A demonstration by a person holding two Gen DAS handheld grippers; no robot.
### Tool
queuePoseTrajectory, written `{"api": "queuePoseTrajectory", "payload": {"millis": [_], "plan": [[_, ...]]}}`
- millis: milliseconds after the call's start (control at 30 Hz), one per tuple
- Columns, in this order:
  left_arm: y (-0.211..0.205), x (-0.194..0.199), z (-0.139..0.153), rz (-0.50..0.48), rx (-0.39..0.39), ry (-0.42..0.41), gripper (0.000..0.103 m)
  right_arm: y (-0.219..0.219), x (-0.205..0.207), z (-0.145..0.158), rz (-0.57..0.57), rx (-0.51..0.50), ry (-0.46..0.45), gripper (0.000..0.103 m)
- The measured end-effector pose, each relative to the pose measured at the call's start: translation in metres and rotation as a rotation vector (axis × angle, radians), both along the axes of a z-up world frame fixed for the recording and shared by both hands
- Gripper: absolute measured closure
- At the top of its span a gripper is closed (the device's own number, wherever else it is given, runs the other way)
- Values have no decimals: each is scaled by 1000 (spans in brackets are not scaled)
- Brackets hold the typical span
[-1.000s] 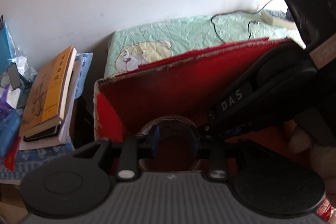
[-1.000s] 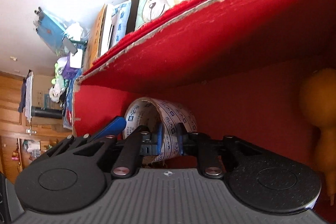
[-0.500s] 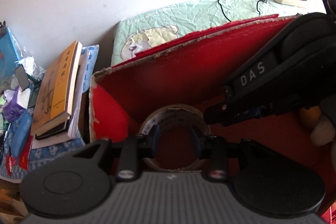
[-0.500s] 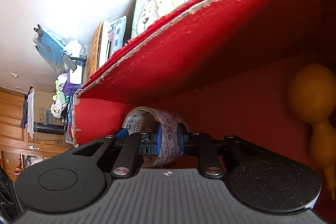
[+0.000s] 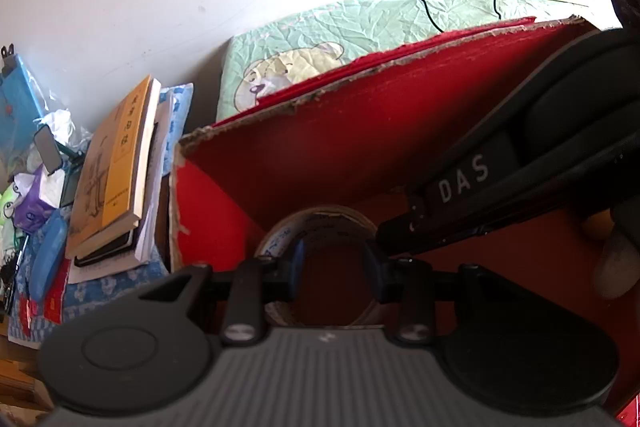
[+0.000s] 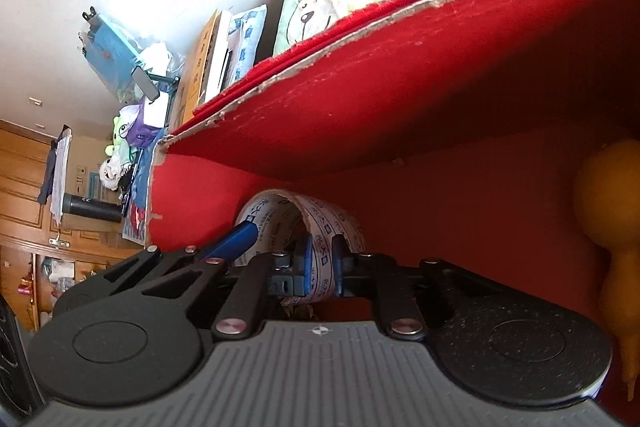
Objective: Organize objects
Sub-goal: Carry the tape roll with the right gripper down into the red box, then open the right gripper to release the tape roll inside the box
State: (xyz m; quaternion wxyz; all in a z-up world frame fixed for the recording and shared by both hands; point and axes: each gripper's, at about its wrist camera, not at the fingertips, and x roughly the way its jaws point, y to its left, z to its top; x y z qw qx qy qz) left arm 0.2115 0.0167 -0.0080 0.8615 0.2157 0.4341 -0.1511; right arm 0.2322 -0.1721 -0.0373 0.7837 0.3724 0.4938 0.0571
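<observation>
Tape [image 6: 320,223], that is where the action is: a printed roll standing on edge in the near-left corner of the red box [image 6: 440,115]. A second ago the right gripper [image 6: 322,267] had its blue pads loosely straddling the roll's wall; now they have pinched right in on it, one pad inside the ring, one outside. The band is flattened between them and the jaws are nearly closed. That reads to me as the grab being made, so the roll looks ready to be lifted or shifted within the box, though where it is meant to go I cannot say.

Over to the left gripper [image 5: 334,261]. Its view has tipped a little, so more of the roll [image 5: 320,219] shows than it did a second ago. Its jaws have hardly changed, standing partly open. The pads sit in front of the ring's hollow, and I cannot tell whether they touch the tape; nothing seems clamped there.

Further right in the box lies a yellow gourd [image 6: 612,195], well apart from the roll. A book stack [image 5: 116,167] sits outside, just beside the box's left wall, untouched. The right tool's black body crosses the left view, a fingertip [image 5: 614,263] showing under it.
</observation>
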Motion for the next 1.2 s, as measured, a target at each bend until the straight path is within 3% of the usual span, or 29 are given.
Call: {"api": "queuePoseTrajectory", "payload": {"millis": [567, 800, 867, 933, 1200], "plan": [[1, 0, 0, 4, 2, 1, 62, 0, -8, 8, -53, -74, -50, 89], [2, -4, 6, 21, -14, -11, 62, -1, -25, 26, -75, -204, -128, 87], [3, -7, 11, 33, -27, -15, 57, -4, -35, 32, -85, -235, -156, 84], [4, -12, 17, 44, -32, -35, 45, -7, -44, 37, -99, -255, -179, 84], [6, -42, 44, 77, -66, -67, 41, -3, -75, 53, -137, -310, -252, 83]]}}
